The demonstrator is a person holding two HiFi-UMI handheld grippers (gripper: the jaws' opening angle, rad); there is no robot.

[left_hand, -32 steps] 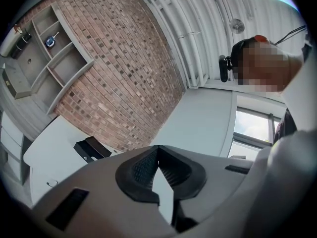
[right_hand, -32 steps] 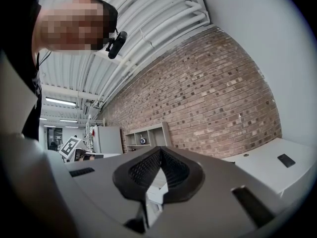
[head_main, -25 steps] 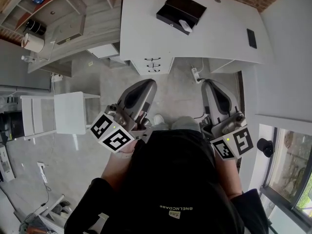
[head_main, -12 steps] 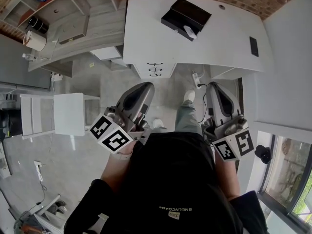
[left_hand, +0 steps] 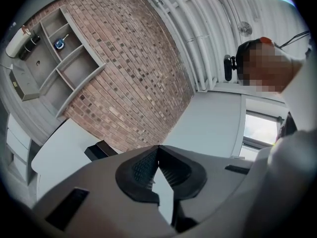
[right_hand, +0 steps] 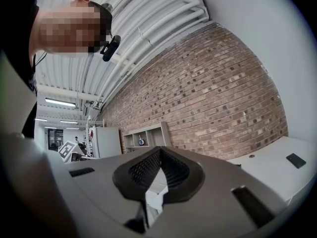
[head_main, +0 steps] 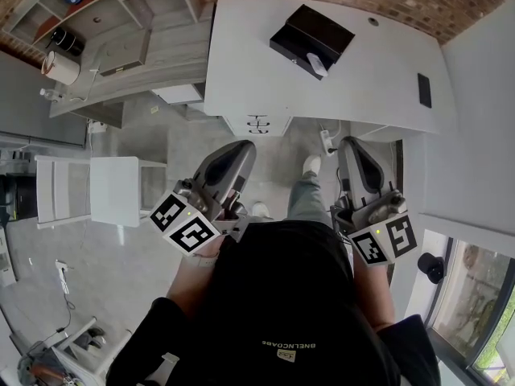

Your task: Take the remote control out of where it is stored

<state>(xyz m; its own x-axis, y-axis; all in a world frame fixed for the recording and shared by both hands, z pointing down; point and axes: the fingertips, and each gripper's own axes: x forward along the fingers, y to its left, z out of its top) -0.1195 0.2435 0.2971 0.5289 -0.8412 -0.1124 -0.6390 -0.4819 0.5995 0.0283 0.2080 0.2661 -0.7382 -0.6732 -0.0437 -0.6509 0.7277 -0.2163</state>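
Note:
On the white desk [head_main: 378, 71] at the far side stands an open black box [head_main: 312, 32], and a pale remote control [head_main: 316, 63] lies at its near edge. My left gripper [head_main: 245, 146] and right gripper [head_main: 349, 142] hang close to my body over the floor, well short of the desk, both shut with nothing between the jaws. In the left gripper view the shut gripper [left_hand: 158, 148] points up at the brick wall, with the black box [left_hand: 100, 151] low on the left. The right gripper view shows its gripper [right_hand: 159, 150] shut too.
A small flat black item [head_main: 424, 90] lies on the desk's right part. Under the desk sit drawers [head_main: 257, 124] and a power strip [head_main: 327, 141]. A white stool [head_main: 115, 189] stands at the left, and grey wall shelves [head_main: 121, 22] at the upper left.
The desk and box have shifted slightly down and right in the head view, as the person steps toward it. One foot has swung forward. Both grippers stay shut at the body.

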